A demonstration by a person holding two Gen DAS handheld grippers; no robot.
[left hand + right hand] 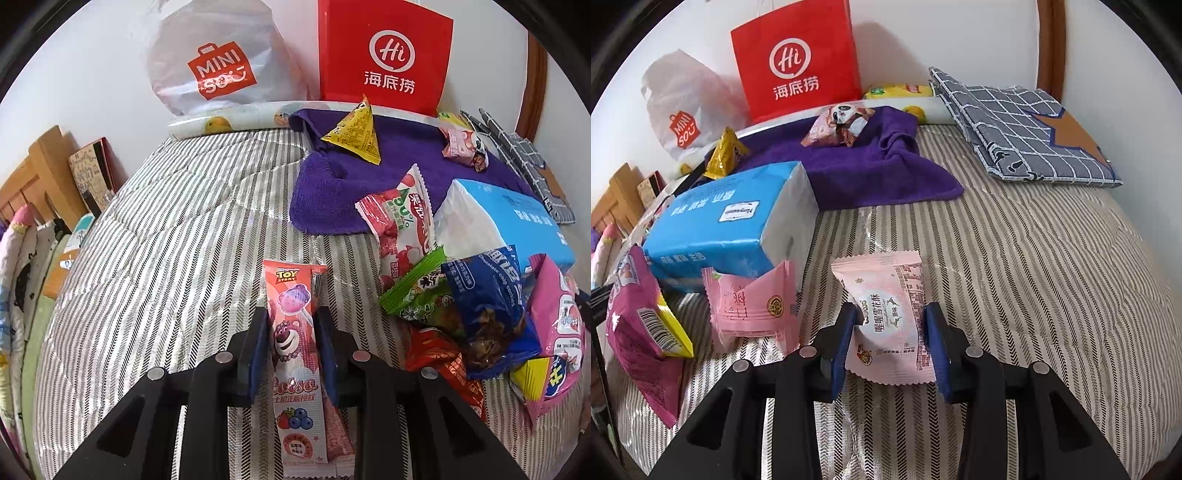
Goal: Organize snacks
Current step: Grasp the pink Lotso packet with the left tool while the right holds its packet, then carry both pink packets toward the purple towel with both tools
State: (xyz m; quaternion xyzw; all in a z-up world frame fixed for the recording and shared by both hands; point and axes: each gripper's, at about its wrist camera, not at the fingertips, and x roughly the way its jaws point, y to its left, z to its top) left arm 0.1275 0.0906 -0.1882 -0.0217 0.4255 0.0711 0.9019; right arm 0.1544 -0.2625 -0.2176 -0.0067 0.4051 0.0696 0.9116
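In the left wrist view my left gripper (291, 325) is shut on a long pink Toy Story lollipop packet (295, 354), held lengthwise over the striped bedcover (166, 258). A heap of snacks lies to its right: a blue cookie bag (487, 314), a green packet (417, 291), a red-white packet (402, 221). In the right wrist view my right gripper (890, 328) is shut on a pink snowflake-crisp packet (886, 317). A second pink packet (753, 306) lies just left of it.
A blue tissue pack (735, 221) lies on the bed beside a purple towel (857, 166) carrying a yellow triangular packet (358, 133) and a panda snack (842, 123). A red Hi paper bag (798, 59) and a white Miniso bag (218, 55) stand at the wall. A checked cloth (1023, 125) lies right.
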